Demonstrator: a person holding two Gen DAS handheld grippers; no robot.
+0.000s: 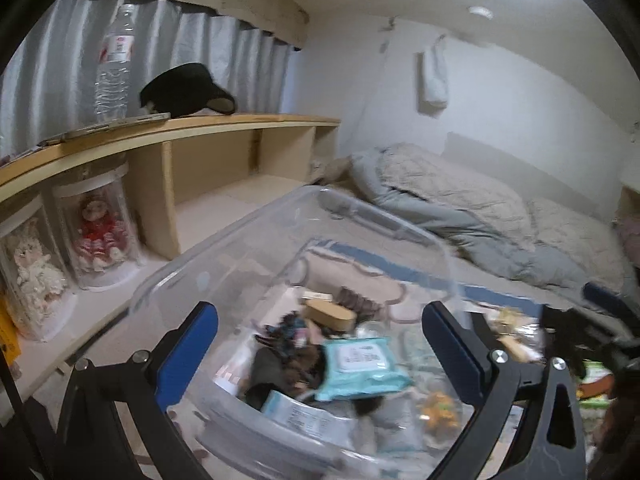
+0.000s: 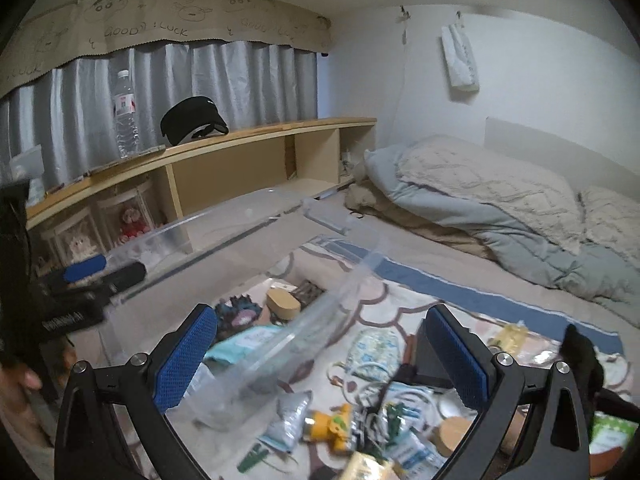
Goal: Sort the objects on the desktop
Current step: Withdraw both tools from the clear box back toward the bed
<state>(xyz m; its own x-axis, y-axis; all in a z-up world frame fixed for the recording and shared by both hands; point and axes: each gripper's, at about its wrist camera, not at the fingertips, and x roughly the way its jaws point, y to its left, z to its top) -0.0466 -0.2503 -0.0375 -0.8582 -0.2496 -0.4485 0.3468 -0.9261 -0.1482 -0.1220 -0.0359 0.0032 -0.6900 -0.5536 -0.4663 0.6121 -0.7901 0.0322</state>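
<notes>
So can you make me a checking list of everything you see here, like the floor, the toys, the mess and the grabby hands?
Surface: patterned mat with a blue border, spread beside the bedding.
Job's things: clear plastic bin, tilted, holding a teal wipes pack and a wooden oval box; both views are motion-blurred.
Clutter: yellow toy, patterned face mask and foil packets loose on the mat.
Grippers: left gripper open, around the bin's near wall; right gripper open, nothing between its pads.
Cables: nothing seen.
Surroundings: wooden shelf with a water bottle and black cap on top, dolls below, grey curtain, rumpled duvet.
</notes>
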